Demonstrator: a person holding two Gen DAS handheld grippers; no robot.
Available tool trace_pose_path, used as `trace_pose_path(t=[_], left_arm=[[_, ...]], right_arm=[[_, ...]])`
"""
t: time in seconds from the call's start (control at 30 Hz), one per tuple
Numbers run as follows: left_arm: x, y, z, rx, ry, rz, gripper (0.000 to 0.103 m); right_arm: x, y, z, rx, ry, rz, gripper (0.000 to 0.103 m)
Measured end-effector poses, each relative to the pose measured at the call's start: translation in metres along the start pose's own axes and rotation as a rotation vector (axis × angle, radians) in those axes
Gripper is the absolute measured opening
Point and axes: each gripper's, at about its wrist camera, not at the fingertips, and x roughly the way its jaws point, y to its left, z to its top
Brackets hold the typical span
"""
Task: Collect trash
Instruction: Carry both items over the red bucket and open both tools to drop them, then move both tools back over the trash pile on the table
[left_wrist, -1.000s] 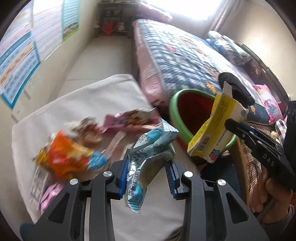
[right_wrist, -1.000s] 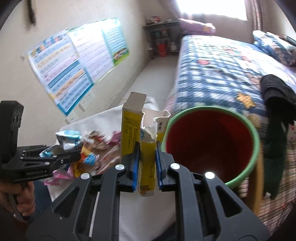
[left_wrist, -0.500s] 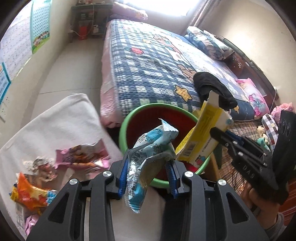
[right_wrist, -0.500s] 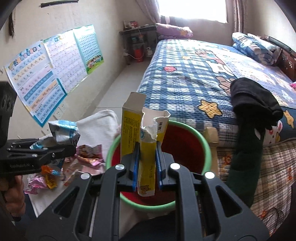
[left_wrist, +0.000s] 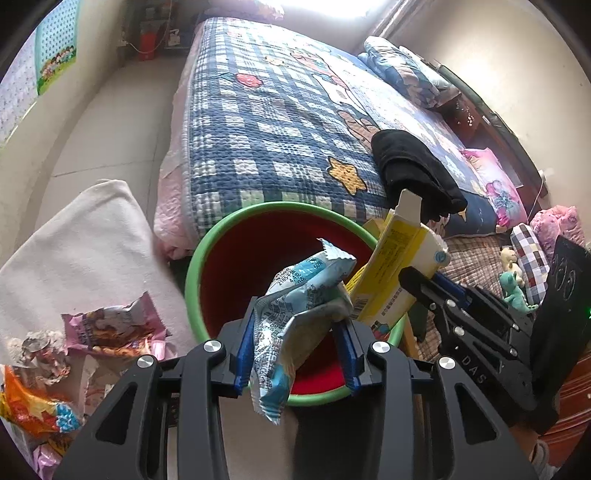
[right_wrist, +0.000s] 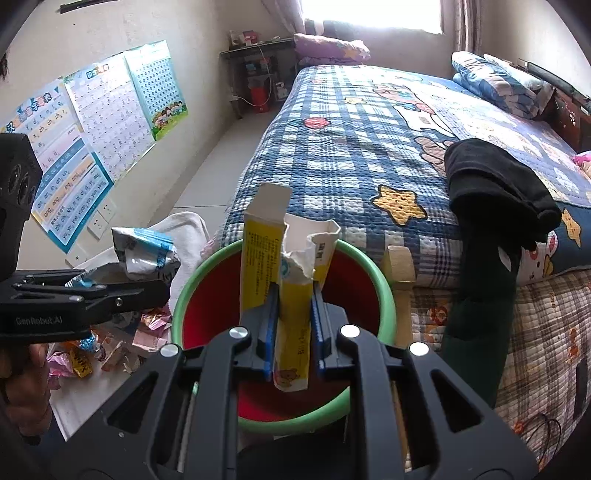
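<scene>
My left gripper (left_wrist: 295, 339) is shut on a crumpled blue and white snack wrapper (left_wrist: 295, 314) and holds it over the near rim of a red bin with a green rim (left_wrist: 236, 229). My right gripper (right_wrist: 293, 328) is shut on a torn yellow carton (right_wrist: 291, 295) and holds it above the same bin (right_wrist: 384, 284). The carton (left_wrist: 399, 266) and the right gripper (left_wrist: 432, 291) show at the right of the left wrist view. The left gripper (right_wrist: 147, 288) with its wrapper (right_wrist: 144, 251) shows at the left of the right wrist view.
Several loose wrappers (left_wrist: 107, 328) lie on a white cloth (left_wrist: 74, 240) left of the bin. A bed with a blue checked quilt (left_wrist: 280, 122) stands behind it, with a black garment (left_wrist: 413, 170) on its edge. A wooden post (right_wrist: 399, 266) stands by the bin's right side.
Both grippers have swung from over the cloth toward the bin and now hold their trash above its opening. Both stay shut on their items.
</scene>
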Motion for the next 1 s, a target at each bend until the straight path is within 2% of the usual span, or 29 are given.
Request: trace_pose_path(t=[0.03, 0.1, 0.17, 0.23, 0.3, 0.43, 0.57, 0.67, 1.0], left_arm=[[0.001, 0.000, 0.002, -0.004, 0.000, -0.008, 0.039], [0.001, 0.001, 0.007, -0.018, -0.004, -0.019, 0.049], [-0.001, 0.004, 0.011, -0.035, -0.018, -0.041, 0.066], [-0.004, 0.006, 0.013, -0.043, -0.028, -0.048, 0.073], [-0.008, 0.009, 0.012, -0.052, -0.038, -0.045, 0.080], [-0.020, 0.017, 0.006, -0.060, -0.068, -0.005, 0.091], [-0.038, 0.028, -0.012, -0.037, -0.096, 0.082, 0.092], [-0.052, 0.037, -0.025, -0.024, -0.117, 0.134, 0.095], [-0.107, 0.071, -0.080, -0.067, -0.178, 0.202, 0.095]], right_arm=[[0.001, 0.000, 0.001, 0.001, 0.001, 0.000, 0.017], [0.001, 0.000, 0.001, -0.006, -0.002, -0.005, 0.020], [0.000, 0.001, 0.002, -0.013, -0.005, -0.007, 0.035], [-0.001, 0.002, 0.003, -0.016, -0.011, -0.008, 0.043], [-0.002, 0.004, 0.003, -0.024, -0.013, -0.011, 0.046], [-0.008, 0.010, 0.001, -0.031, -0.022, -0.017, 0.070], [-0.016, 0.021, -0.003, -0.042, -0.029, -0.022, 0.085], [-0.022, 0.032, -0.007, -0.045, -0.027, -0.015, 0.092], [-0.036, 0.091, -0.023, -0.095, -0.021, 0.032, 0.096]])
